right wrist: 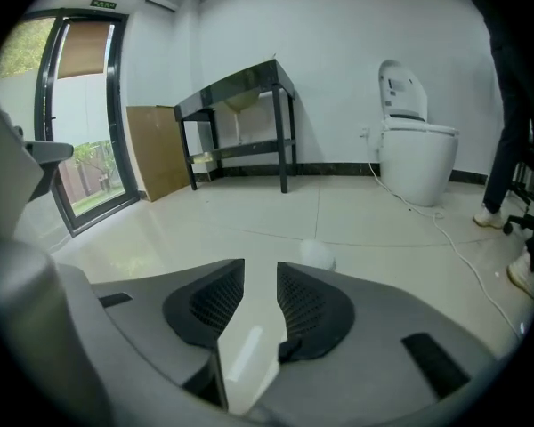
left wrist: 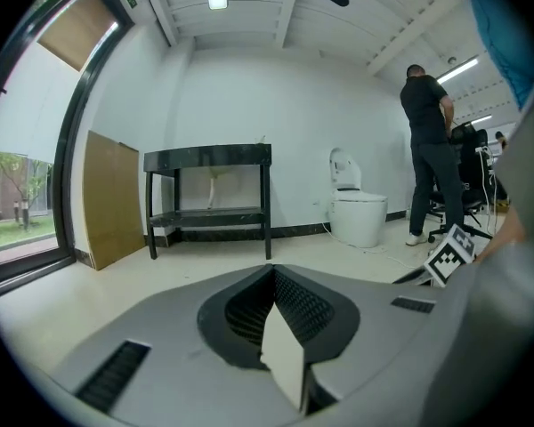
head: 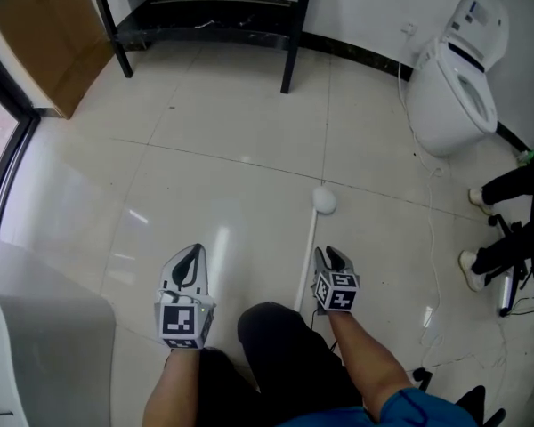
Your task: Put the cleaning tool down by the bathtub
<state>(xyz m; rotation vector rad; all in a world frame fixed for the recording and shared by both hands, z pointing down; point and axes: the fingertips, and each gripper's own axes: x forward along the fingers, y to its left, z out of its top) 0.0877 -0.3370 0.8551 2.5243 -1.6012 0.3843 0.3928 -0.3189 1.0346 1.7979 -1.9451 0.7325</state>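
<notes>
The grey left gripper (head: 194, 256), topped by its black-and-white marker cube, is held low in front of the person on the bare left forearm (head: 172, 388), pointing forward and slightly down with its ribbed black jaws closed together. Beside it but well apart, the grey right gripper (head: 331, 256) on the bare right forearm (head: 367, 363) tilts down more steeply. Its jaws stand apart with a clear gap.

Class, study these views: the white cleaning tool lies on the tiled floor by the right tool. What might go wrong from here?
1. The cleaning tool shows its handle in the gap between the open jaws of the right tool; pulling away askew might drag it.
2. Its round head may let it roll on the smooth tiles.
3. The white cable trails nearby, a possible snag.
</notes>
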